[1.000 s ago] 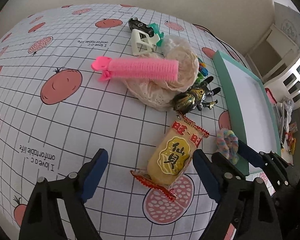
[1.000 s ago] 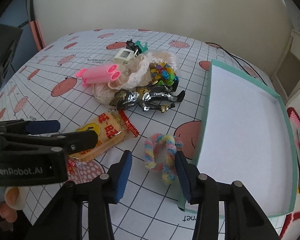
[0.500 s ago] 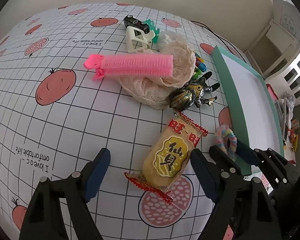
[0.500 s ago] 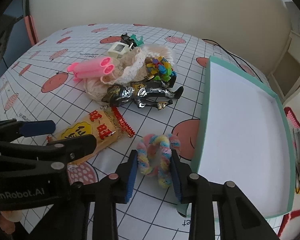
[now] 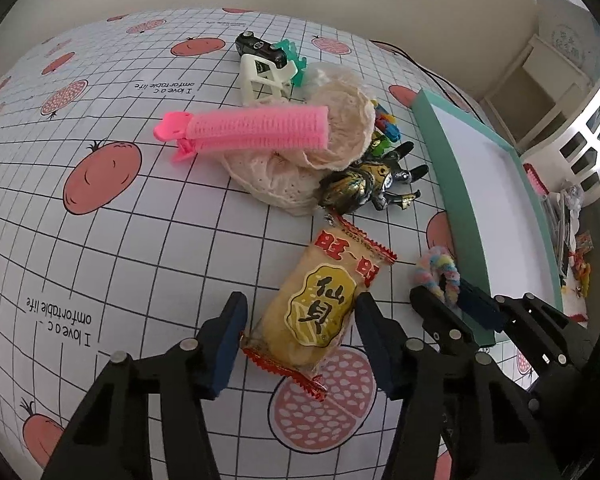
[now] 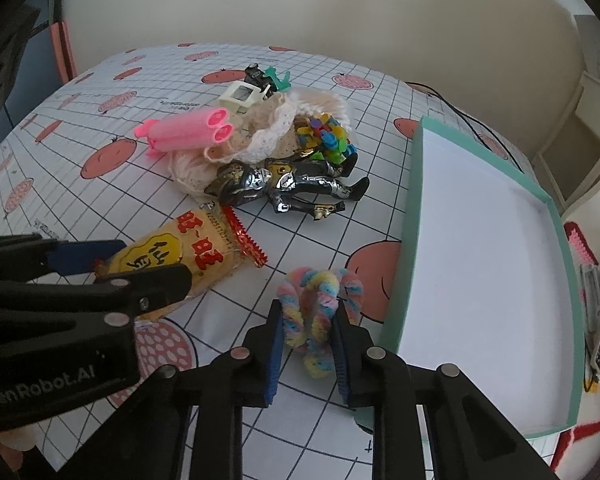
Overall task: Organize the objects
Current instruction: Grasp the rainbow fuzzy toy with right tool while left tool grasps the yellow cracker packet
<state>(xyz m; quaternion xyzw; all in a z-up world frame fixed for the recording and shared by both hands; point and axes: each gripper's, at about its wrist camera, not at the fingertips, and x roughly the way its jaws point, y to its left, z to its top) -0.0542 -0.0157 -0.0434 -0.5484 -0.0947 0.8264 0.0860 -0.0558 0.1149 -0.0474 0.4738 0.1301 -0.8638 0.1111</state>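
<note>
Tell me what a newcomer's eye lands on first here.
First, the long pink hair roller, lying across a cream lace cloth mid-table. Next, two grabs up front: the left claw straddles a yellow snack packet, and the right claw pinches a pastel fuzzy scrunchie beside the empty teal tray.

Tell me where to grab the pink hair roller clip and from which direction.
Grip the pink hair roller clip across the middle of its fuzzy double barrel, coming down from above with the fingers on its two long sides. It lies flat, one end propped on the cream lace cloth. The barrel looks long and even; the flat clip tail probably gives a thinner hold.
</note>
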